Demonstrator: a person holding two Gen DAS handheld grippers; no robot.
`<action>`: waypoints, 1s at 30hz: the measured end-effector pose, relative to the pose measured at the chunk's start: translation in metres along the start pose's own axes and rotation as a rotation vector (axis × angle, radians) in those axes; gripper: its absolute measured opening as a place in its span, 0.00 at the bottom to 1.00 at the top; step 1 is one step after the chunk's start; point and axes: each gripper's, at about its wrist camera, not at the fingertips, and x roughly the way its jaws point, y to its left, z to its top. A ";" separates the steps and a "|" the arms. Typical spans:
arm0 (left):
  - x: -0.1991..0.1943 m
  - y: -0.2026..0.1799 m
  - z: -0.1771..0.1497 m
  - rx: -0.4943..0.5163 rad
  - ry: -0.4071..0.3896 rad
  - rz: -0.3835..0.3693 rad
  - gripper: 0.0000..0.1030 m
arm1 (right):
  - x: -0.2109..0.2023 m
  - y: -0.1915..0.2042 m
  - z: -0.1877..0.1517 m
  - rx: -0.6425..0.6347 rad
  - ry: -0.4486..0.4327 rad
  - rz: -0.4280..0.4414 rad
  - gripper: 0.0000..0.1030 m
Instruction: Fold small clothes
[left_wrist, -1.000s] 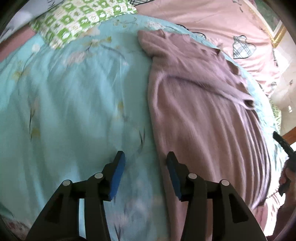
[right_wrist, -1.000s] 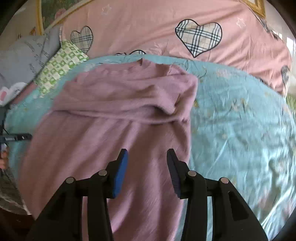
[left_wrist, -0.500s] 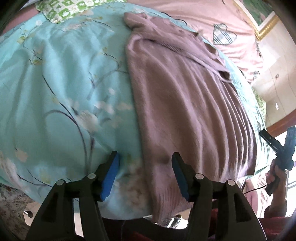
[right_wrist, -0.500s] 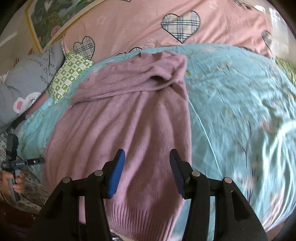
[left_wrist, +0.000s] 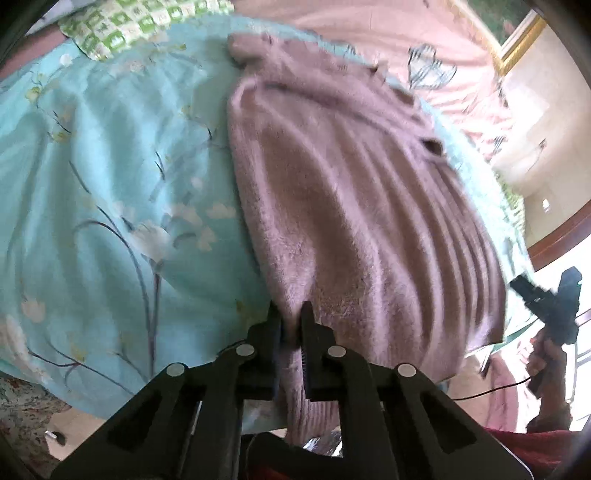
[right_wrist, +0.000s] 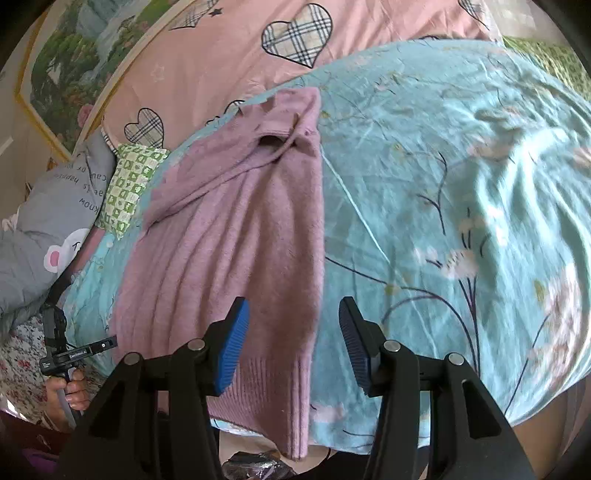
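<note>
A mauve knit sweater (left_wrist: 351, 206) lies lengthwise on a turquoise floral bedspread (left_wrist: 103, 192), its hem hanging over the near edge. My left gripper (left_wrist: 291, 317) is shut on the sweater's left hem corner, fabric bunched between the jaws. In the right wrist view the sweater (right_wrist: 236, 236) lies with sleeves folded across the chest. My right gripper (right_wrist: 291, 332) is open, its blue pads either side of the sweater's right hem corner, just above the ribbed edge. The right gripper also shows at the far right of the left wrist view (left_wrist: 550, 306).
A pink quilt with plaid hearts (right_wrist: 236, 62) lies at the head of the bed. A green checked pillow (right_wrist: 129, 184) and a grey pillow (right_wrist: 48, 229) sit at the left. The bed edge runs just below both grippers.
My left gripper has closed on the sweater's left hem corner. My right gripper has moved toward the right hem corner and stays open.
</note>
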 end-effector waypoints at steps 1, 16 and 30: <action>-0.005 0.003 0.001 -0.004 -0.012 -0.012 0.06 | -0.003 -0.001 -0.001 0.002 -0.001 0.006 0.50; 0.023 0.002 -0.033 -0.044 0.116 -0.049 0.43 | 0.014 -0.012 -0.027 -0.003 0.156 0.183 0.50; 0.029 0.013 -0.039 -0.065 0.052 -0.156 0.04 | 0.034 -0.030 -0.043 0.130 0.180 0.320 0.06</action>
